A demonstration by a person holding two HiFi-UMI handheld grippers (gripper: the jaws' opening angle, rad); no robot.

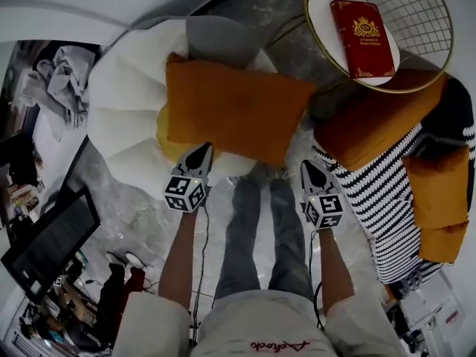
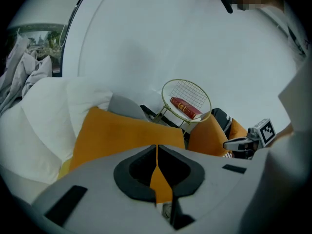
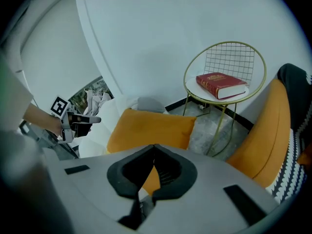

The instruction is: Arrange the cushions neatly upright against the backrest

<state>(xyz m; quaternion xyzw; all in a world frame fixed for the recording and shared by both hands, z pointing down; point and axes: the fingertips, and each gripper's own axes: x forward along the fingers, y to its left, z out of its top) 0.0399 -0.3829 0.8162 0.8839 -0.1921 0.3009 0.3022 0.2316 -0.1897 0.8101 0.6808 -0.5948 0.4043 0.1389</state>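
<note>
A big orange cushion [image 1: 238,110] lies flat on the white armchair [image 1: 126,88], over a yellow cushion [image 1: 166,135]. A grey cushion [image 1: 219,44] rests behind it against the backrest. My left gripper [image 1: 199,157] is shut and empty at the orange cushion's near left corner. My right gripper [image 1: 312,173] is shut and empty too, just off its near right corner, above the floor. In the left gripper view the jaws [image 2: 157,147] meet over the orange cushion [image 2: 126,135]. In the right gripper view the closed jaws [image 3: 155,147] point at the same cushion [image 3: 151,129].
A round gold wire side table [image 1: 439,58] with a red book [image 1: 363,27] stands to the right of the armchair. An orange chair [image 1: 372,129] under a black-and-white striped throw [image 1: 387,199] stands at the right. My legs [image 1: 256,229] are on the marble floor between the grippers.
</note>
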